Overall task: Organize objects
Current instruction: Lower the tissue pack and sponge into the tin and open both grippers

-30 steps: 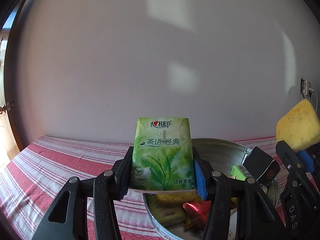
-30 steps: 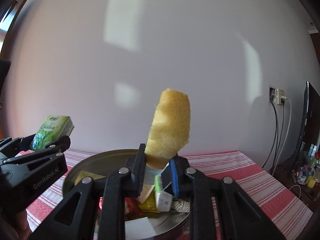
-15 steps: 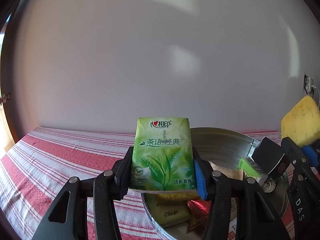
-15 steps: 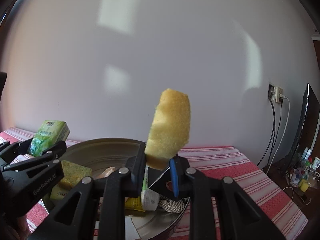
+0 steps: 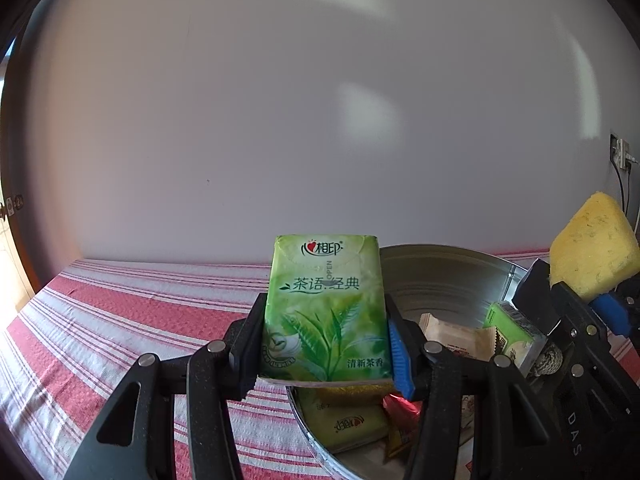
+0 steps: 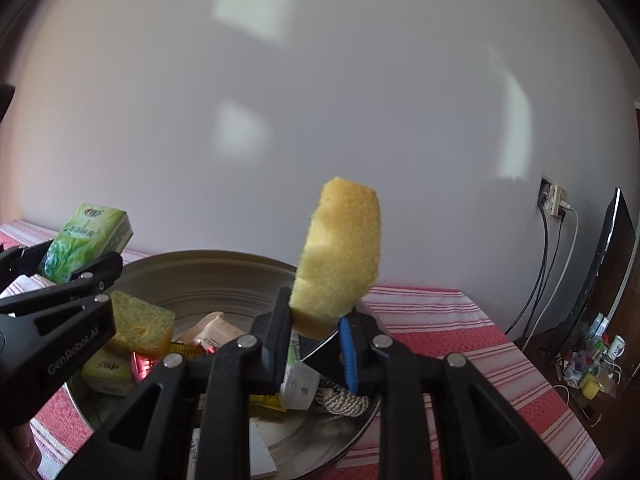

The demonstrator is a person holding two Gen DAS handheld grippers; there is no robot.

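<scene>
My left gripper (image 5: 326, 344) is shut on a green tissue pack (image 5: 326, 304) with a tea-leaf print, held upright above the left rim of a round metal basin (image 5: 448, 276). My right gripper (image 6: 314, 330) is shut on a yellow sponge (image 6: 340, 252) that sticks up above the basin (image 6: 200, 276). The right wrist view shows the tissue pack (image 6: 86, 240) at the left edge, and the left wrist view shows the sponge (image 5: 594, 244) at the far right. The basin holds a second yellow sponge (image 6: 140, 322), snack packets (image 5: 452, 336), a small green box (image 5: 512, 330) and a knotted rope (image 6: 340, 400).
The basin stands on a table with a red-and-white striped cloth (image 5: 132, 312) against a plain white wall. To the right are a wall socket with cables (image 6: 554, 202), a dark screen (image 6: 608, 264) and a cluttered low surface (image 6: 592, 364).
Both grippers have sunk a little toward the basin, so more of its contents show. The right gripper has rolled slightly. Both grips are unchanged.
</scene>
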